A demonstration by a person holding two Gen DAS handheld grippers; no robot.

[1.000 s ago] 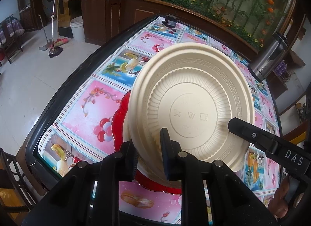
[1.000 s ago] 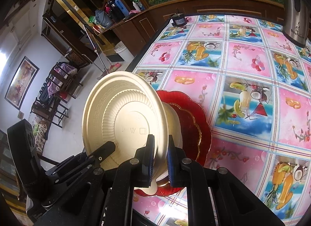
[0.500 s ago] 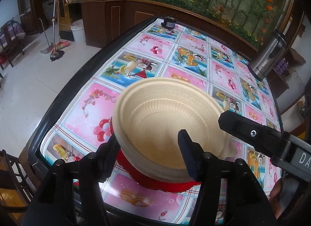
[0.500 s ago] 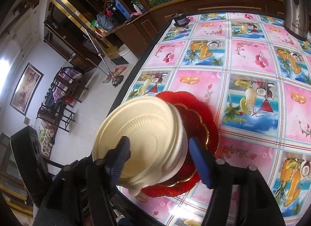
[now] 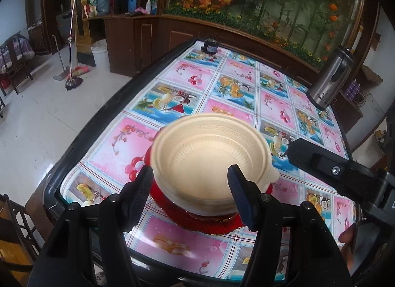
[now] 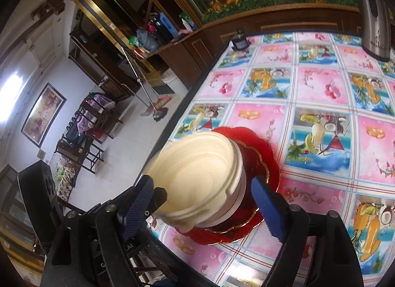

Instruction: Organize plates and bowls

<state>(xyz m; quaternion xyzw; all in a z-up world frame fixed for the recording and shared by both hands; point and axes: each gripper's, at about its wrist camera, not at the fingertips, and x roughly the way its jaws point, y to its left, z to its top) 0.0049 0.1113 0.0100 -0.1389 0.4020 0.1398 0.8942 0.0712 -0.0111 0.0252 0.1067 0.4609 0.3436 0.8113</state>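
Note:
A cream bowl (image 5: 209, 161) sits upright on a stack resting on a red scalloped plate (image 5: 212, 225) near the table's front left corner. It also shows in the right wrist view (image 6: 197, 178), with a white bowl under it, on the red plate (image 6: 261, 156). My left gripper (image 5: 190, 190) is open, its fingers either side of the bowl's near rim, not gripping it. My right gripper (image 6: 205, 203) is open too, jaws wide around the stack.
The table (image 5: 246, 84) wears a fruit-print cloth with a dark rim. A steel thermos (image 5: 330, 79) stands at the far right edge, a small dark jar (image 5: 209, 46) at the far end. Floor, mop and chairs lie beyond the left edge.
A second ago both grippers held the cream bowl tilted on edge. It has been laid down onto the stack, both grippers have opened, and they have drawn back slightly.

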